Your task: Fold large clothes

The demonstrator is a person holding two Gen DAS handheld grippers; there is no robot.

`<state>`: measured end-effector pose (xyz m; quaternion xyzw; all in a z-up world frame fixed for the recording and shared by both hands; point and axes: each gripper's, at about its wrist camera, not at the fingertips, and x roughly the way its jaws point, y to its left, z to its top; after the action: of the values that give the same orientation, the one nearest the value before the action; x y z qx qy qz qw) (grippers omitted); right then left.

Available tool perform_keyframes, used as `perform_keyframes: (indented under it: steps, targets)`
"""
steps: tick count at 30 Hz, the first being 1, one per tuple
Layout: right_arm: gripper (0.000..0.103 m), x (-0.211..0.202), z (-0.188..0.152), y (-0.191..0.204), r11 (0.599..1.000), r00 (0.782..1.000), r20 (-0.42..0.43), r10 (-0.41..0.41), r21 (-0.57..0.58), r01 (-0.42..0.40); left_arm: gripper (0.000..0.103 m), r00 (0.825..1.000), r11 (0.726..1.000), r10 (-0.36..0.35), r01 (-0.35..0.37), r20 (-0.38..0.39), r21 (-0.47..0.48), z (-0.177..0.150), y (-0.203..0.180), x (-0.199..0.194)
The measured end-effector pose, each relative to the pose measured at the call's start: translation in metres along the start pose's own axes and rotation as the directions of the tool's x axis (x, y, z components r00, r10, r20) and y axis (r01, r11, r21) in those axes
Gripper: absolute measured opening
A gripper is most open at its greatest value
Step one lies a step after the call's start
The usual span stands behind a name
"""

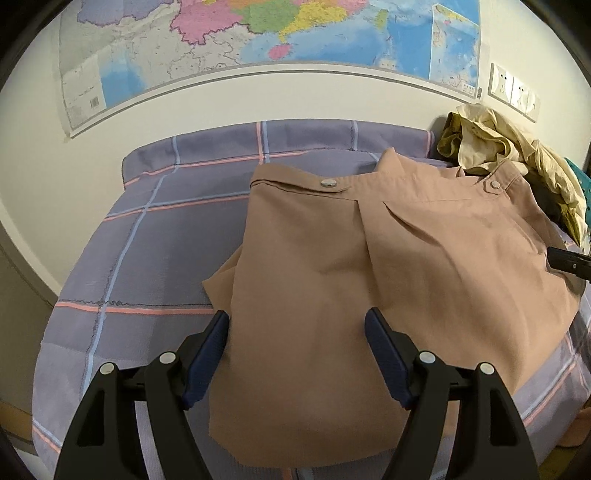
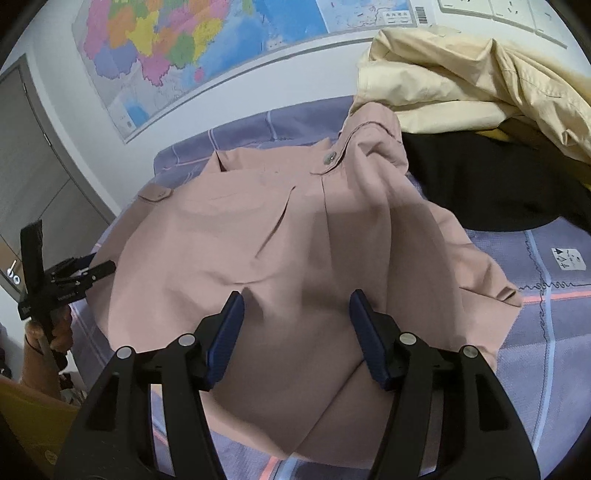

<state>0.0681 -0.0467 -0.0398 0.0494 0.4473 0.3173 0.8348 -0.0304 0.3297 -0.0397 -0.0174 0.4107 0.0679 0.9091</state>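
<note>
Purple checked bed [image 1: 155,236] carries the tan garment [image 1: 332,280]; both tongs, left [image 1: 297,325] and right [image 2: 297,308], tilt downward over it, released.

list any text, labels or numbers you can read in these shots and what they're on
Nothing reads clearly in either view.
Wall map: place names and title box, too small to read.
Barcode at the map's lower corner: digits unreadable.
White care tag on the checked bedsheet: black symbols only, no legible words.
Left gripper body: small white lettering, blurred.
Pink garment: plain snaps, no lettering.
</note>
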Motion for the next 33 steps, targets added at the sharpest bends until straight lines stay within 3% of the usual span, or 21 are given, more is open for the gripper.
perform_keyframes:
  steps: [3, 12, 19, 25, 29, 33]
  targets:
    - [0.06, -0.012, -0.001, -0.001, 1.0, 1.0, 0.018, 0.008, 0.01, -0.008, 0.079, 1.0, 1.0, 0.002, -0.002, 0.0, -0.023, -0.001, 0.003, -0.005]
    - [0.062, -0.036, -0.01, 0.006, 1.0, 0.999, 0.041, 0.027, -0.004, -0.027, 0.079, 0.999, 0.999, 0.033, -0.034, 0.015, 0.012, -0.008, -0.006, -0.021]
    - [0.062, -0.038, -0.022, 0.009, 0.998, 0.998, 0.038, 0.056, -0.013, -0.055, 0.079, 0.999, 0.999, 0.001, -0.002, 0.033, 0.036, -0.017, -0.013, -0.035]
    - [0.06, -0.022, -0.023, -0.004, 0.999, 0.999, 0.029, 0.043, 0.031, -0.044, 0.077, 0.999, 0.999, 0.031, -0.03, -0.03, 0.011, -0.027, -0.011, -0.014]
    - [0.061, -0.016, -0.023, -0.005, 0.998, 0.999, 0.032, 0.042, 0.042, -0.043, 0.078, 0.999, 0.997, -0.037, 0.036, -0.02, -0.064, -0.032, 0.004, -0.026]
    - [0.061, -0.019, -0.024, -0.008, 0.997, 0.997, 0.045, 0.059, 0.054, -0.062, 0.081, 0.986, 0.979, -0.169, 0.168, 0.002, -0.112, -0.045, 0.015, -0.044]
